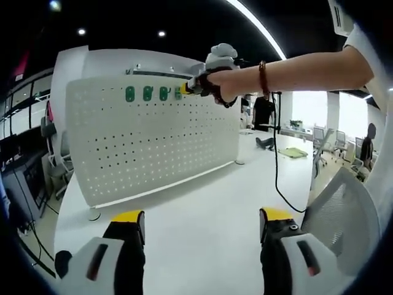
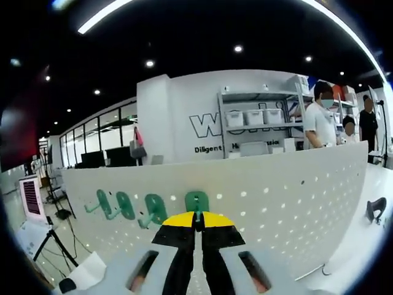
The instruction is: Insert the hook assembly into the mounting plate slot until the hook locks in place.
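The right gripper (image 2: 197,225) is clamping a green hook (image 2: 196,201) narrowly against the white pegboard (image 2: 288,196), near its top edge. Three more hooks (image 2: 126,206) are hanging just beside it on the pegboard. The left gripper (image 1: 202,224) is hovering wide, holding nothing, over the table (image 1: 202,203) below the pegboard.

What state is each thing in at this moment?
Left hand-held gripper: open, empty, above the table.
Right hand-held gripper: shut on the fourth green hook at the pegboard.
Three other green hooks: mounted on the pegboard.
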Motion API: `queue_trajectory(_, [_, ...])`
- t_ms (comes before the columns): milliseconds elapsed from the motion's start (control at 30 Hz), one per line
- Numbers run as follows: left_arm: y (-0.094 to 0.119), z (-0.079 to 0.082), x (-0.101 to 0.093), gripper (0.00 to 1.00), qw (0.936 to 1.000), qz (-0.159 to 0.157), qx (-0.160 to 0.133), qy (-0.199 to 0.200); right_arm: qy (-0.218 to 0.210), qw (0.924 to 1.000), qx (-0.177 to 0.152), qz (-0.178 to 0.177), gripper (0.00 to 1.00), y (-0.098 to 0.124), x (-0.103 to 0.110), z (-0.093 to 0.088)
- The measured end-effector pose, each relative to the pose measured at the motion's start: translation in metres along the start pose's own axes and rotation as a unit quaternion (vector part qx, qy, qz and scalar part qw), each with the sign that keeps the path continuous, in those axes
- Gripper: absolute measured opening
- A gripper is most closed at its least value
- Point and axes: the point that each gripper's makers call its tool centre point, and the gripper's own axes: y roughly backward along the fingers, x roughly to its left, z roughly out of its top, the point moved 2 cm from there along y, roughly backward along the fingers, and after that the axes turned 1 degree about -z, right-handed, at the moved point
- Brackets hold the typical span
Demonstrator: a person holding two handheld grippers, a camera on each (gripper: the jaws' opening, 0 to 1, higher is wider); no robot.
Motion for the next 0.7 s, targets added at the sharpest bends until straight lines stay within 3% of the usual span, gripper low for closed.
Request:
queue_trajectory(233, [-0.0015,0.0003,-0.0001,0.78,1.0,-0.001,0.001,0.002,0.024,0.9994,0.0,-0.024,0.01,-0.0002,0.0038,-0.0019])
queue_trajectory(433, [-0.0001,0.0001,0.0014,0.78,1.0,0.001,0.002,0.002,0.017,0.9988,0.005,-0.046,0.01,-0.001,0.0044,-0.0035])
queue_trajectory(700, [0.0013,-0.0015,0.0032,0.77,1.0,0.005,0.004,0.002,0.04,0.9984,0.005,-0.04,0.02,-0.0003,0.0036,-0.0049])
